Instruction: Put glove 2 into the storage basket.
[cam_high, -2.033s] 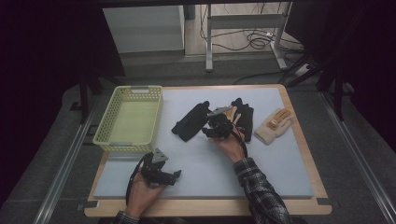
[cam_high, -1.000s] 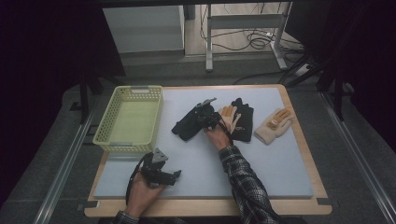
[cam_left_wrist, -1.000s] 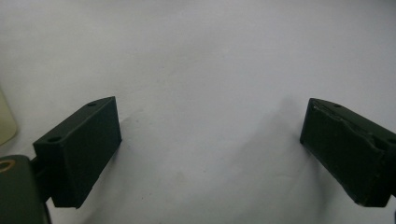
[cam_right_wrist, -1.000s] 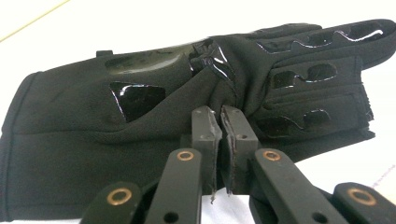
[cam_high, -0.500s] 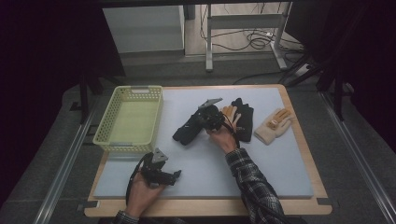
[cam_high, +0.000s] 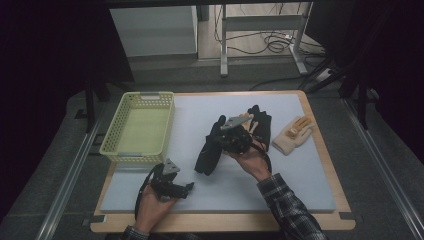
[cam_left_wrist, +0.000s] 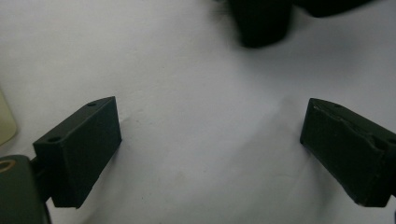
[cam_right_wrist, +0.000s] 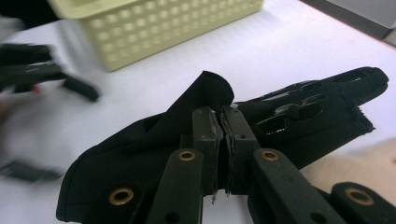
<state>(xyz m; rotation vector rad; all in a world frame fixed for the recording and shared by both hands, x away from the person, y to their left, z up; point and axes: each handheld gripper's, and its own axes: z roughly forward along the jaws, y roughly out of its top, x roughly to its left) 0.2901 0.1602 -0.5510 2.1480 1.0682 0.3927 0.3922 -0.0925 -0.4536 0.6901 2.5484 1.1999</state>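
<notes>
The right gripper (cam_high: 226, 137) had its jaws pinched tight together on a fold of a black glove (cam_right_wrist: 196, 135), with soft matte fabric bunched up on both sides of the jaws and a little flap of it poking up just past their tips. To the right of the jaws the glove had a glossy rubbery patch with slot-shaped cutouts, and I couldn't read any logo on it. In the high view that glove (cam_high: 209, 150) hung limp from the jaws, its lower end down on the tabletop (cam_high: 300, 190), which looked like a pale, smooth foam-ish sheet on a wooden board. Well beyond the jaws and off to the left sat a pale yellow plastic basket (cam_right_wrist: 154, 28), rectangular with a lattice wall of small square holes. Behind the right gripper lay a second black glove (cam_high: 261, 127), and further out to that side a cream knit glove (cam_high: 292, 135) with orange bits on the fingers. The left gripper (cam_high: 189, 186) was low over the near part of the tabletop with its jaws spread wide apart and nothing between them, just bare white surface (cam_left_wrist: 205, 140). The jaws themselves were chunky matte black blocks, and past them a dark blurry shape (cam_left_wrist: 259, 21) sat at the top edge, too soft to say much about. No writing anywhere that I could make out.
</notes>
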